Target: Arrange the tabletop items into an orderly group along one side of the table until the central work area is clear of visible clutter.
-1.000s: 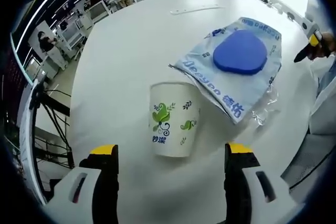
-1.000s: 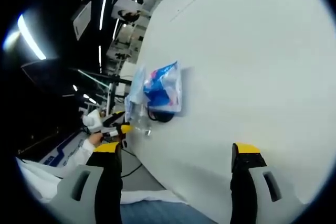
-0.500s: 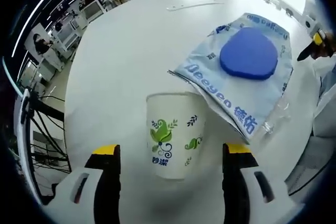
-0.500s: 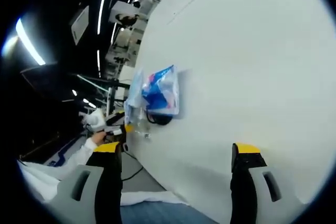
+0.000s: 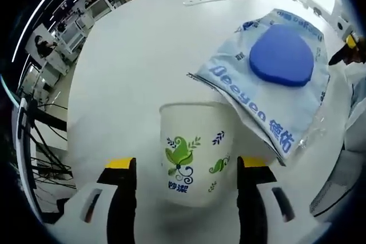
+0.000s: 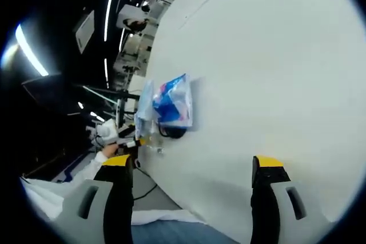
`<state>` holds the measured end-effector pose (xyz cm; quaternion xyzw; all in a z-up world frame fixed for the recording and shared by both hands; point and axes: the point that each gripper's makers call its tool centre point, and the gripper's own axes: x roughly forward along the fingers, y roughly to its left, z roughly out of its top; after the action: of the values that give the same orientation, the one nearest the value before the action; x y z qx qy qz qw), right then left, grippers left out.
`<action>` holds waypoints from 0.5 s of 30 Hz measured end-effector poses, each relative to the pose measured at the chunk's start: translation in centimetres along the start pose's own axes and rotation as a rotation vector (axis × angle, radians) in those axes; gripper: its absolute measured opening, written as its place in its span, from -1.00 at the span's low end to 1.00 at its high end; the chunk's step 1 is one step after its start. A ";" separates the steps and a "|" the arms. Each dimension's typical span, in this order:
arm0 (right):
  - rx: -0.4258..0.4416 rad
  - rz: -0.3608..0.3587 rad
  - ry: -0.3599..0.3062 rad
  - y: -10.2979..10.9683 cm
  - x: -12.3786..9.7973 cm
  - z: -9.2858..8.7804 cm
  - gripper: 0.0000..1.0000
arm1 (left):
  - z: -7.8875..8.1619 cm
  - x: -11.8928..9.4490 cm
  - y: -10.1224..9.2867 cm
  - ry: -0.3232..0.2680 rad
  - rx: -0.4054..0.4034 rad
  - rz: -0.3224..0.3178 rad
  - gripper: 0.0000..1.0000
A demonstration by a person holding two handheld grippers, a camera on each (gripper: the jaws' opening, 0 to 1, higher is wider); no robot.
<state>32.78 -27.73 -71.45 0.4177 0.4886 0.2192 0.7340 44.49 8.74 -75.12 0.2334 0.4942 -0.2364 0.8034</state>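
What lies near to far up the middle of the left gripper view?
Left gripper → paper cup between its jaws → printed plastic bag → blue pad on the bag → thin white strip on the table.

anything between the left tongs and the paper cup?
Nothing. In the left gripper view the paper cup sits between the open left tongs, bare white table around.

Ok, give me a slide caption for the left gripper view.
Open left tongs straddle a paper cup beside a bag on the white table.

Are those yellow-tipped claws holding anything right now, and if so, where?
Nothing is held. The left gripper stands open with the paper cup between its jaws, untouched. The right gripper is open over the table.
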 end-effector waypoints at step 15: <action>0.016 -0.006 0.001 -0.2 0.1 -0.1 0.69 | 0.0 0.3 -0.1 -0.025 -0.069 -0.006 -0.14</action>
<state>32.70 -27.74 -71.71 0.4221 0.4918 0.2134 0.7310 44.53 8.59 -75.42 0.2010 0.4927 -0.2243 0.8164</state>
